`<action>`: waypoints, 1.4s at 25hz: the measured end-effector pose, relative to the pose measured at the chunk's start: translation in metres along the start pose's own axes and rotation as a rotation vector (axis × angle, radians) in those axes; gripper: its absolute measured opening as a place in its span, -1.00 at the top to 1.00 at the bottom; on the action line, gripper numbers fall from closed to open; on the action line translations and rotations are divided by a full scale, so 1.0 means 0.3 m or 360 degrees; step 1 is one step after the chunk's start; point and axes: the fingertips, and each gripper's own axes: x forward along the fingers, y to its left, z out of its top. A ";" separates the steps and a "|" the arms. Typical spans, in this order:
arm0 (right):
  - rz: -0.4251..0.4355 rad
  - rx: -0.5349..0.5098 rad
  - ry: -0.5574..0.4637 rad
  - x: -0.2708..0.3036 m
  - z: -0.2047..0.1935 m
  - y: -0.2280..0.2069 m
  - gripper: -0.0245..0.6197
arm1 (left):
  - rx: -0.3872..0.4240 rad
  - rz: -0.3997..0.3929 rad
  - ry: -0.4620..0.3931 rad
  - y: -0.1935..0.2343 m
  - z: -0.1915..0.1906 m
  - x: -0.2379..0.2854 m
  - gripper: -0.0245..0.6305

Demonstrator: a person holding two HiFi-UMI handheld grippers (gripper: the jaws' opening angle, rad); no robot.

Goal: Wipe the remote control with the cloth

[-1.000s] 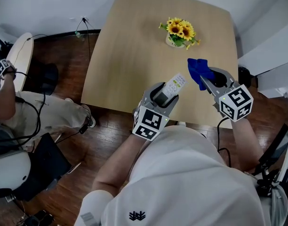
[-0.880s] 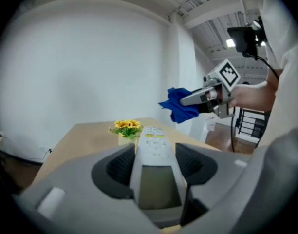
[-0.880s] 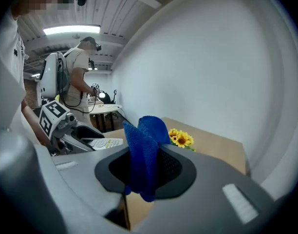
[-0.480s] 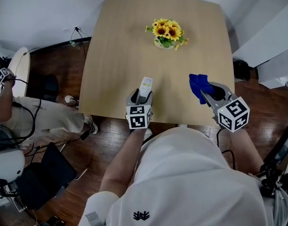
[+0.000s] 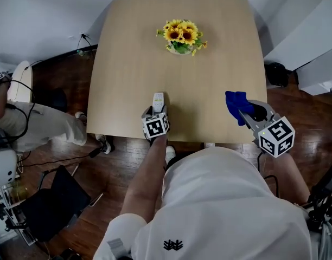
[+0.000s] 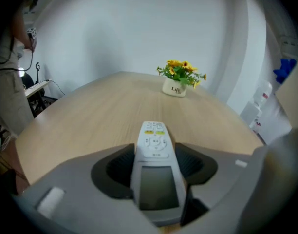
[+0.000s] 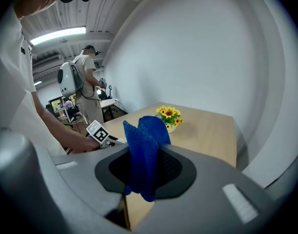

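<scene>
Clamping the remote control (image 6: 154, 147) by its long sides in the left gripper (image 5: 157, 111), with both jaws pressing on the casing, the screen end set back between them and the button end sticking out toward the far side. Holding it face up and tilted downward over the near edge of the counter (image 5: 128, 64), a little left of centre. Not possible to tell whether the tip is touching the wood.

Pinching the blue cloth (image 7: 143, 150) in the right gripper (image 5: 246, 111), with the jaws closed on a bunched fold, one end standing up above them and the other hanging below. Hovering with that gripper over the near right part of the counter, well apart from the remote control, with the cloth not touching it.

Standing at the far middle of the counter, a small white pot of sunflowers (image 5: 180, 36), well apart from both grippers.

Showing a dark wooden floor (image 5: 68, 91) to the left of the counter and a seated person (image 5: 30, 129) at the left edge of the head view. Showing also, in the right gripper view, a standing person (image 7: 85, 77) with a white pack on the back, far off beyond the left side of the counter.
</scene>
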 end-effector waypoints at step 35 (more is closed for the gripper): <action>0.0452 0.0055 -0.0030 -0.011 -0.293 0.401 0.66 | 0.0402 0.0054 0.0582 0.274 -0.961 -0.838 0.10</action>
